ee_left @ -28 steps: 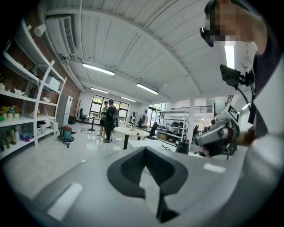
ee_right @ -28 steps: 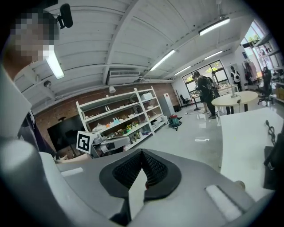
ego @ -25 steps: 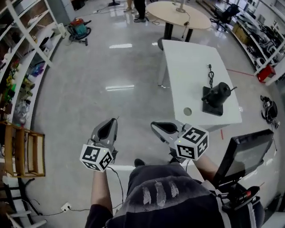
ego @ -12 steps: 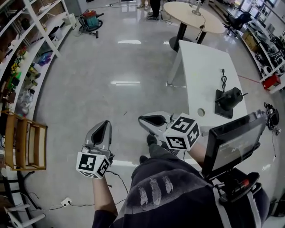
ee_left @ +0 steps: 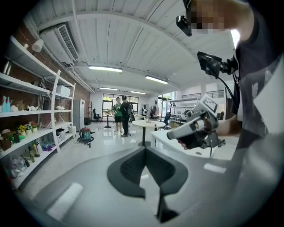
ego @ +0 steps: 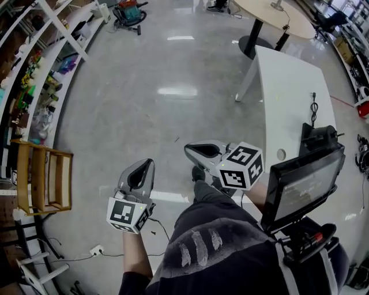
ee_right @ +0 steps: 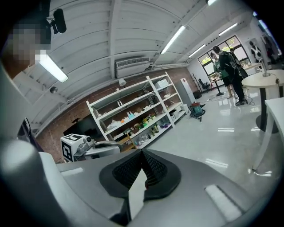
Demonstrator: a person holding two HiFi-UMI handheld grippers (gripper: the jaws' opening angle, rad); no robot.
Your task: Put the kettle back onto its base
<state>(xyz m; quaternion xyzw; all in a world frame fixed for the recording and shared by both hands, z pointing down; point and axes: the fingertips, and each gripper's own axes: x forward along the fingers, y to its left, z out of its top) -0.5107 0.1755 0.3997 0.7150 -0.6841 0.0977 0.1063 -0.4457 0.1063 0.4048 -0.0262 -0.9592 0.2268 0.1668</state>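
Note:
The black kettle point(ego: 322, 136) stands on the white table point(ego: 288, 92) at the head view's right edge; a dark screen point(ego: 302, 185) covers its lower part, so the base is hidden. Both grippers hang over the bare floor, well left of the table. My left gripper point(ego: 148, 163) is shut and holds nothing, its tips meeting in the left gripper view point(ee_left: 144, 149). Just as empty and shut is my right gripper point(ego: 188, 150), its pads touching at the tip point(ee_right: 142, 152). Each gripper shows in the other's view: the right gripper point(ee_left: 195, 128) and the left gripper point(ee_right: 91, 148).
Long shelves point(ego: 40, 69) full of small items run along the left, with a wooden rack point(ego: 40, 181) below them. A round table point(ego: 277, 11) and a vacuum cleaner point(ego: 130, 11) stand far off. Two people point(ee_left: 121, 116) stand at the room's far end.
The view has swung left: the table and kettle have slid to the right edge, and the kettle is now partly behind the screen. Both grippers stayed shut and moved left, away from the table.

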